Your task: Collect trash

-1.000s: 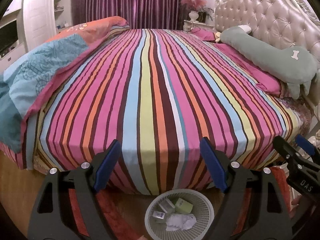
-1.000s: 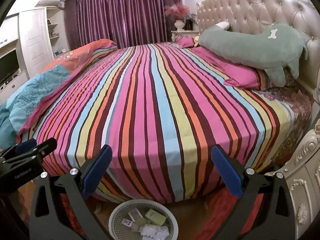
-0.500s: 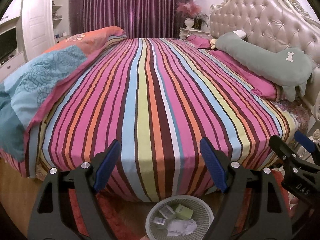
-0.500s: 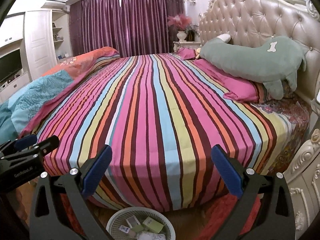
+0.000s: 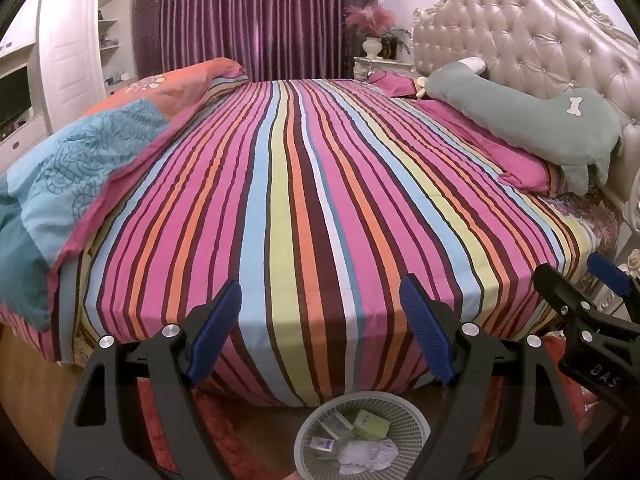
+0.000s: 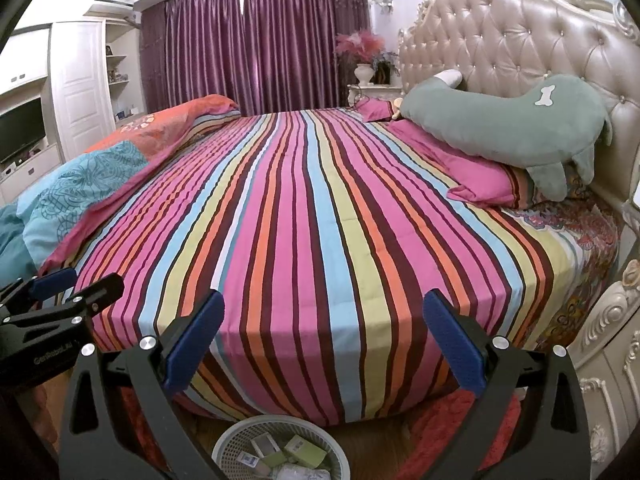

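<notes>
Both grippers are hanging over the near edge of the striped bed (image 5: 304, 208), pointing down across it, and each is standing open with nothing between its blue pads. The left gripper (image 5: 320, 336) is showing a wide gap with only bedsheet and floor behind it; the right gripper (image 6: 324, 344) is spread about as wide, equally empty.

The trash itself is sitting in the white lattice wastebasket (image 5: 404, 412) on the wooden floor, just below the bed's edge — small green cartons (image 5: 372, 424), a little white packet with blue print (image 5: 322, 444) and a crumpled white tissue (image 5: 368, 456) are lying inside it. In the left wrist view the basket is lying directly beneath and slightly right of the gripper's centre line; in the right wrist view the same wastebasket (image 6: 236, 440) is lying beneath and slightly left. So it is resting between the two grippers, below both, with neither clearly nearer.

No loose litter is showing on the sheet, the turquoise quilt (image 5: 68, 168) or by the green dog-shaped pillow (image 5: 532, 124). Judging from that, the collecting looks close to finished — any further piece would have to be lying outside these views, and a coming move would be turning on looking elsewhere rather than reaching down.
</notes>
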`<state>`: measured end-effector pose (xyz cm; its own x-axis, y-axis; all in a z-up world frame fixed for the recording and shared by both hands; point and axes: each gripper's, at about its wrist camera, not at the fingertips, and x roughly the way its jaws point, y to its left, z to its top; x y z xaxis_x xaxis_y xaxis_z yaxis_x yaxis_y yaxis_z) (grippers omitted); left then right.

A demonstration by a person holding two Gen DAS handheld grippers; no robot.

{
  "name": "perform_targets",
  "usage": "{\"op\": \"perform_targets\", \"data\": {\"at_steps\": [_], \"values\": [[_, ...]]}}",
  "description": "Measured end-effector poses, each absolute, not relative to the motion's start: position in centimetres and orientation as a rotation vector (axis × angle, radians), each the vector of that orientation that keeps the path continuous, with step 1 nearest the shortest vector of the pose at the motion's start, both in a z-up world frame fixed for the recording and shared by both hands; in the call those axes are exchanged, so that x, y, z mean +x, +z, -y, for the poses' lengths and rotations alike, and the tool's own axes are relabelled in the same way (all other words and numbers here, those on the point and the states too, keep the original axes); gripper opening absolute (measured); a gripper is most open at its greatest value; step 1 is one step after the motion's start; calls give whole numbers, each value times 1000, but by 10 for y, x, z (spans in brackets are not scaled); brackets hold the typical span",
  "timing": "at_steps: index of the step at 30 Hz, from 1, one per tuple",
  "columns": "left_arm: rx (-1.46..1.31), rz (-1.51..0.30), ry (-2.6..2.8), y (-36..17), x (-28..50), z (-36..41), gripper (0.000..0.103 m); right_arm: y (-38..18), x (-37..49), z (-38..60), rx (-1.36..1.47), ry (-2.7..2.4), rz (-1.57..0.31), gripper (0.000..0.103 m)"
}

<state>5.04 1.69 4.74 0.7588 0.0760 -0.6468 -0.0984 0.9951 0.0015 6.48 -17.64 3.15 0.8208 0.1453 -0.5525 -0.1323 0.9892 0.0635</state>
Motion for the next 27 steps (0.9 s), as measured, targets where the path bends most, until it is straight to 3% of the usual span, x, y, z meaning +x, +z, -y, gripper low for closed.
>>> {"op": "perform_targets", "data": {"at_steps": [27], "values": [[-41, -653, 62, 56, 44, -10, 79, 27, 69, 178, 25, 149, -612, 95]]}}
